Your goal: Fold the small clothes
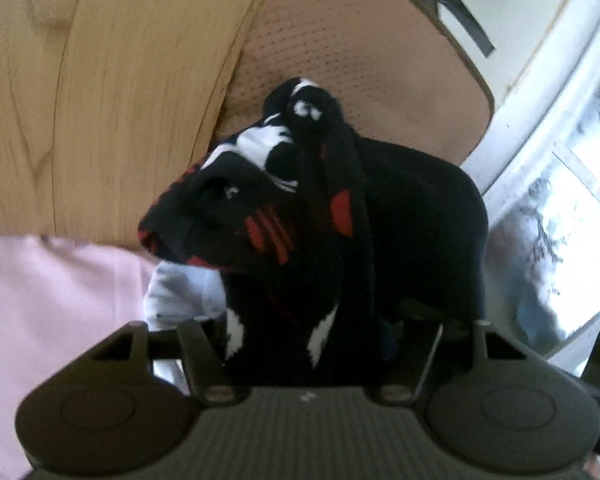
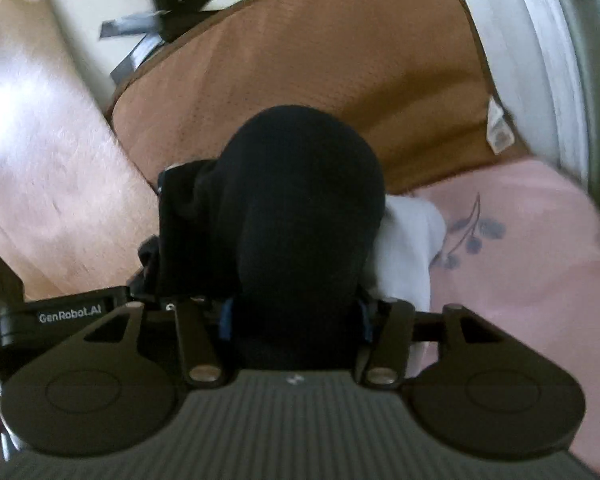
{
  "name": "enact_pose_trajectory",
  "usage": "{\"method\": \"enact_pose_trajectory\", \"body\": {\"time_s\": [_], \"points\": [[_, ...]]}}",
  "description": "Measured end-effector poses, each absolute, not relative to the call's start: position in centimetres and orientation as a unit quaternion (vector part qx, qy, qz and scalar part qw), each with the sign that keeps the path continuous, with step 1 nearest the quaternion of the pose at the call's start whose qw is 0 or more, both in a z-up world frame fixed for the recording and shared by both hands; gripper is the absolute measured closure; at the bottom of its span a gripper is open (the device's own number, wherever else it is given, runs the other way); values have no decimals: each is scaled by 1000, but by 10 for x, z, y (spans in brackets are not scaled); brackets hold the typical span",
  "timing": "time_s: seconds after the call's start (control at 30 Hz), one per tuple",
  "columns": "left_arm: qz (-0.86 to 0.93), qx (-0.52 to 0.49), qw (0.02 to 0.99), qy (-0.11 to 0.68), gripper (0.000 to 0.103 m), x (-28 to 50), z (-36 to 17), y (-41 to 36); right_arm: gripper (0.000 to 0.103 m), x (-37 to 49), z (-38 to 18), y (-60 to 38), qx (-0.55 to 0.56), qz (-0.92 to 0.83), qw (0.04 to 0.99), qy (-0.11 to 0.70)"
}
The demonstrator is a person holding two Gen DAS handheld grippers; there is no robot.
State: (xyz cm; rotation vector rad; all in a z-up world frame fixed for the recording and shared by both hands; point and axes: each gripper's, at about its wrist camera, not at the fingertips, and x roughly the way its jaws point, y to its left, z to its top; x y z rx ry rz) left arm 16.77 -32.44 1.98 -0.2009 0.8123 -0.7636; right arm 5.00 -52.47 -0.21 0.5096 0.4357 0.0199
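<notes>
A bundle of black socks with red and white patterns (image 1: 300, 200) fills the space between the jaws of my left gripper (image 1: 312, 332). Its fingertips are buried in the cloth. In the right wrist view the same bundle shows as a plain black rounded lump (image 2: 300, 208). My right gripper (image 2: 296, 320) is shut on it, with blue pads (image 2: 226, 320) pressing on both sides. The two grippers hold the bundle side by side. Part of the left gripper's body (image 2: 60, 316) shows at the left edge of the right wrist view.
Under the bundle lie a brown mesh cushion (image 2: 320, 60), a wooden surface (image 1: 100, 100) and a pink sheet with a dark flower print (image 2: 520, 260). A white cloth (image 2: 408, 248) lies beside the bundle. A bright window (image 1: 580, 220) is to the right.
</notes>
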Motion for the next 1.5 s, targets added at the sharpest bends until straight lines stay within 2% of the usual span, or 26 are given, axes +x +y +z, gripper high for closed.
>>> {"method": "enact_pose_trajectory", "body": {"time_s": [0.13,0.27,0.37,0.47,0.8,1.03,1.5], "points": [[-343,-80,856,380,40,145,42,-316,34,40,4,-527,267,13,942,203],[-318,-35,891,323,33,91,66,-272,25,-10,32,-517,247,-23,956,158],[-266,4,912,312,32,53,66,-226,25,-46,39,-486,220,-11,963,155],[-206,23,923,325,32,27,59,-184,25,-60,33,-443,214,50,957,191],[-58,15,933,354,30,-27,36,-42,25,-68,12,-292,146,124,948,256],[-43,8,936,350,29,-29,23,-22,25,-80,-2,-266,132,69,947,286],[-51,27,938,342,23,-31,11,-34,22,-86,-7,-259,89,48,957,272]]}}
